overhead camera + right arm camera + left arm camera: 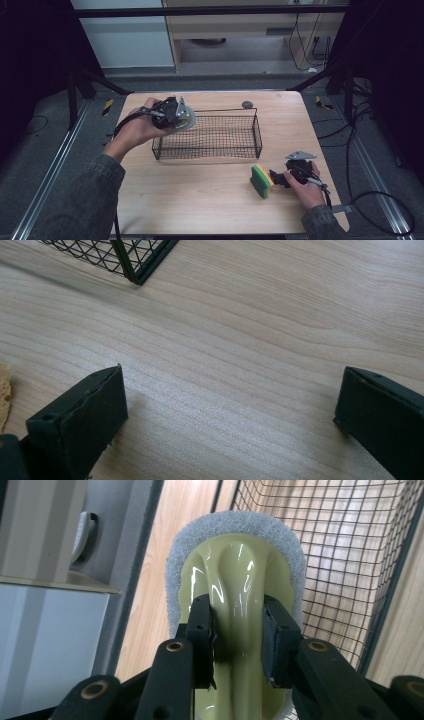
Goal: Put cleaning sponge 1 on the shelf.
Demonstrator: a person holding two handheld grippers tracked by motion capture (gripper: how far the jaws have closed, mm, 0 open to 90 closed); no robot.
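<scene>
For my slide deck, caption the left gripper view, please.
Left gripper clamps the pale yellow handle of a scrubbing pad beside the black wire basket.

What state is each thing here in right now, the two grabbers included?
Left gripper: shut on the scrubber's handle.
Handled scrubber: held up at the basket's left end.
Wire basket: upright on the table, nothing visible inside.
Right gripper: open over bare wood.
Green and yellow sponge: standing on edge beside the right gripper.

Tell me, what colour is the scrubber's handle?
Pale glossy yellow handle, with a grey-white pad around it; clearest in the left gripper view.
</scene>
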